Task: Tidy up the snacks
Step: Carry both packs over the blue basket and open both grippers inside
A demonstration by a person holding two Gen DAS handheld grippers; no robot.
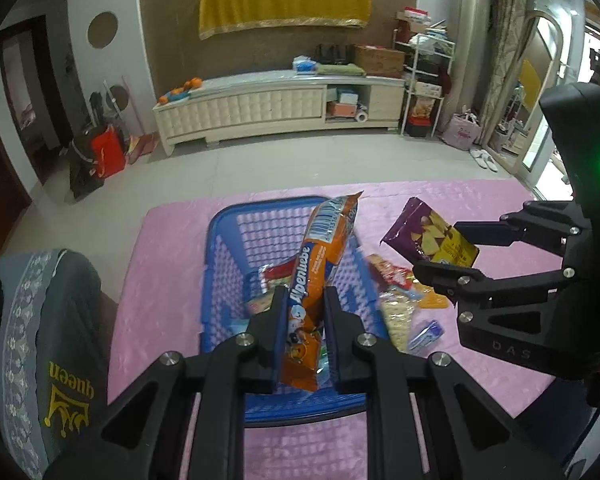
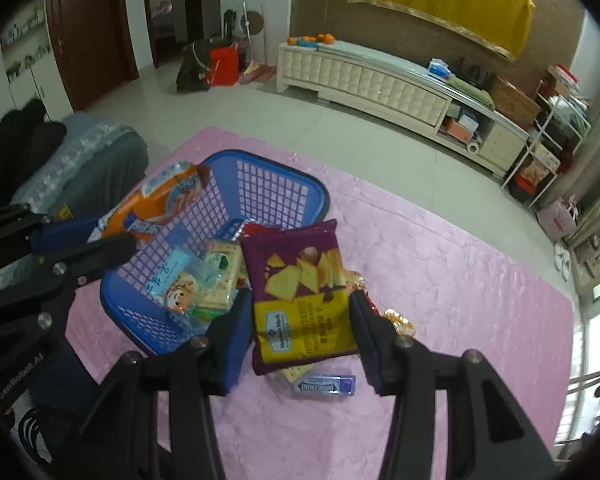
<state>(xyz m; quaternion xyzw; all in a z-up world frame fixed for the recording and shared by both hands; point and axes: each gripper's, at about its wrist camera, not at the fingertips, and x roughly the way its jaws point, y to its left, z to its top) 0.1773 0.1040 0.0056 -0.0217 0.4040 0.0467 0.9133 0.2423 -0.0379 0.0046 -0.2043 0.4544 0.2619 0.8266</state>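
At the far left of the left wrist view a grey cushion (image 1: 48, 344) with a yellow crown print lies beside the quilted pink mat (image 1: 164, 280). On the mat stands one blue plastic basket (image 1: 228, 232) with lattice walls, holding several small wrapped snacks (image 2: 204, 280). The left gripper (image 1: 306, 320) has its jaws clamped on a long, glossy orange candy bag (image 1: 324, 240), which juts up over the basket. To the right, loose snacks (image 1: 400, 304) lie on the mat, among them a flat blue gum pack (image 2: 326, 385). The right gripper (image 2: 300, 332) has its jaws half apart, pinching a crinkly purple-and-yellow chip packet (image 2: 300, 280) by both side edges, above the mat just right of the basket.
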